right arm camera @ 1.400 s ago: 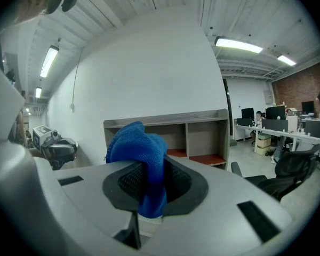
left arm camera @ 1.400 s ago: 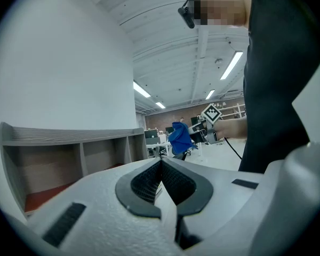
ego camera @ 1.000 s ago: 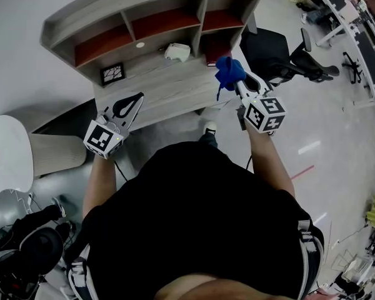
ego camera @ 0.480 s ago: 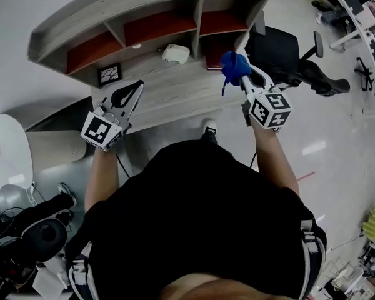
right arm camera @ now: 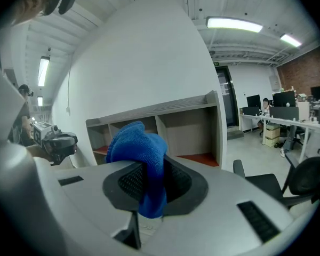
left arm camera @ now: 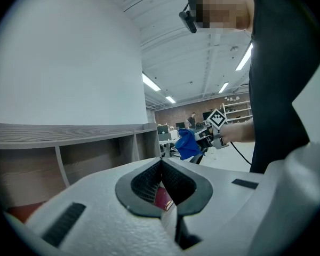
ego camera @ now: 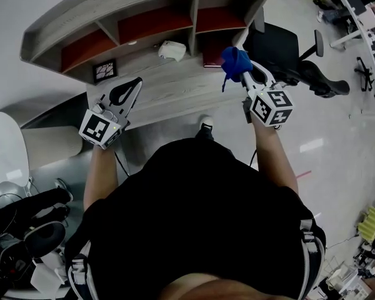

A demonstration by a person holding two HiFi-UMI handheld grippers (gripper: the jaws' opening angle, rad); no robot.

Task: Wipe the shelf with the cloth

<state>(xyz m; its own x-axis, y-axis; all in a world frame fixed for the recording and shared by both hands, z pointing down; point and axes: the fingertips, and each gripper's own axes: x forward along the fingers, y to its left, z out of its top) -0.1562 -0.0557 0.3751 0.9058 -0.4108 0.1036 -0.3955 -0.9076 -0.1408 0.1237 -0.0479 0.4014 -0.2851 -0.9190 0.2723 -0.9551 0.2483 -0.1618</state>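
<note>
Grey wood-grain shelf unit [ego camera: 112,8]: it spans the upper middle of the head view, with three red-backed compartments over a pale bench [ego camera: 175,89].
Round white table [ego camera: 0,155]: far left, well apart from both grippers.
Small black picture frame [ego camera: 104,71]: upright on the bench under the left compartment, just beyond the left gripper.
Left gripper [ego camera: 136,83]: it hangs over the front left of the bench. In its own view [left arm camera: 161,167] the jaws meet at their tips with nothing held between them.
White rounded object [ego camera: 172,50]: on the bench below the middle compartment, between the two grippers and apart from both.
Dark red book [ego camera: 212,54]: at the back of the bench beneath the right compartment, just left of the cloth.
Bright blue terry cloth [ego camera: 234,61]: bunched and pinched between the right jaws, its bulk bulging above them and a tail hanging below [right arm camera: 138,143]. It sits in front of the right compartment, and contact with the shelf cannot be told.
Right gripper [ego camera: 240,70]: jaws clamped on the cloth [right arm camera: 149,172] and pointing at the shelf's right end.
Black office chair [ego camera: 281,49]: on the floor just right of the shelf, behind the right gripper.
</note>
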